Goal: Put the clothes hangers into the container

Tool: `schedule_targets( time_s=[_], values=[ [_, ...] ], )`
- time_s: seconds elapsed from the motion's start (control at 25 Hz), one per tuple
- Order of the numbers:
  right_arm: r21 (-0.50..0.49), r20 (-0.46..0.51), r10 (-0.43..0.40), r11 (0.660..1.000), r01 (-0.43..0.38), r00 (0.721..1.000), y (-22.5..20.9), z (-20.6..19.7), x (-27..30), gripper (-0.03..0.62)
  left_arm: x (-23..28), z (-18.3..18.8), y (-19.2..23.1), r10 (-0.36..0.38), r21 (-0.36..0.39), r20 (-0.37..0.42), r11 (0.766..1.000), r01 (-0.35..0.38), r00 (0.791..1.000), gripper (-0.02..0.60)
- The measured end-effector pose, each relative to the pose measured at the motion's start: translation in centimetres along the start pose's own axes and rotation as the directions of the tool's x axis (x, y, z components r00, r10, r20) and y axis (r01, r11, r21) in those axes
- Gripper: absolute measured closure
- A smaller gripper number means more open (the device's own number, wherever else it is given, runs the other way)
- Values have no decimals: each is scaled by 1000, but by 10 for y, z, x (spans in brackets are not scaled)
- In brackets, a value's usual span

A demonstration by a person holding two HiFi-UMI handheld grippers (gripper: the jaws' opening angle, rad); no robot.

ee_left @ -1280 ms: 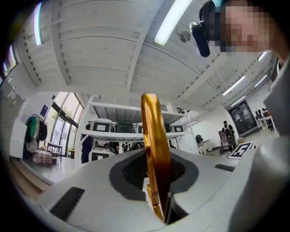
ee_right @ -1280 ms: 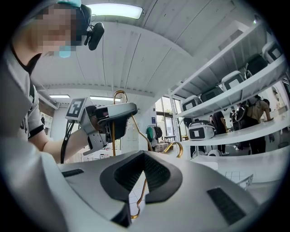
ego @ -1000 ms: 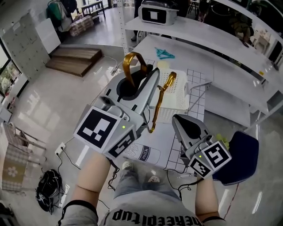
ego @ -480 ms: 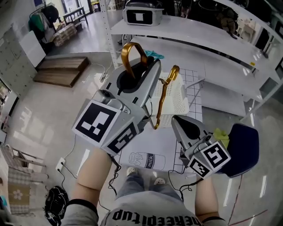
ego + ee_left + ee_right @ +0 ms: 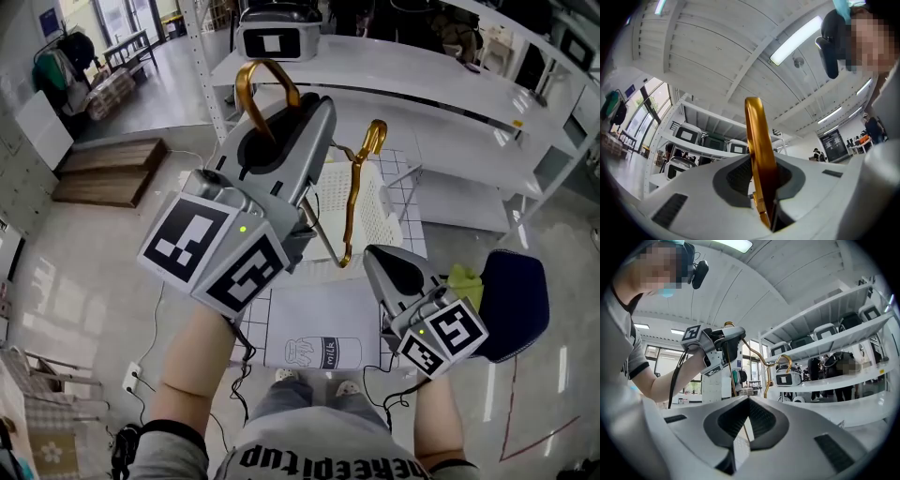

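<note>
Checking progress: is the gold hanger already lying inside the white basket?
No, the gold hanger is up in the air, clamped in the left gripper.

Left gripper [image 5: 317, 117] held high, clamped on the hanger [image 5: 351, 202]; right gripper [image 5: 377, 261] lower, jaws together

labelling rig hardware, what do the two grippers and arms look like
The left gripper and right gripper are silver-grey wedge-shaped shells with black pads on the jaws, each carrying a cube of black-and-white square markers. Black cables trail beneath. Short grey sleeves with black cuffs.
</note>
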State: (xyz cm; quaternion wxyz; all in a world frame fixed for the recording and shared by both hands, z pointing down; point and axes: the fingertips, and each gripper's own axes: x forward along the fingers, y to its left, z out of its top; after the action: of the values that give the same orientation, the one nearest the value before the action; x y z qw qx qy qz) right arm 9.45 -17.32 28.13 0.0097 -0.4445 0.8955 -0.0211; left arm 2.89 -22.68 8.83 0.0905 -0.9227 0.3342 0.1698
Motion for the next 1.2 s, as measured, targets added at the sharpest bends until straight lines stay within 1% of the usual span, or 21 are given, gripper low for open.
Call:
schedule_targets(
  time_s=[0.12,0.32,0.44,0.84,1.2],
  values=[
    [-4,0,-27,1000,27,1000,1,1,5,585,2,6,7,-21,-9,19,1000,21,1000,497],
    [-11,-5,-68,998,68,998,4,0,13,585,3,6,18,-41,6,34,999,40,999,497],
    [-17,-14,-99,995,99,995,6,1,17,585,4,0,26,-53,-14,30,998,53,998,497],
    [-22,-52,-189,982,188,981,5,-7,27,585,10,-42,55,-75,-112,9,991,76,997,497],
    [-14,-89,-250,968,250,964,3,-19,36,585,17,-93,72,-87,-161,-39,984,80,995,497]
  ],
)
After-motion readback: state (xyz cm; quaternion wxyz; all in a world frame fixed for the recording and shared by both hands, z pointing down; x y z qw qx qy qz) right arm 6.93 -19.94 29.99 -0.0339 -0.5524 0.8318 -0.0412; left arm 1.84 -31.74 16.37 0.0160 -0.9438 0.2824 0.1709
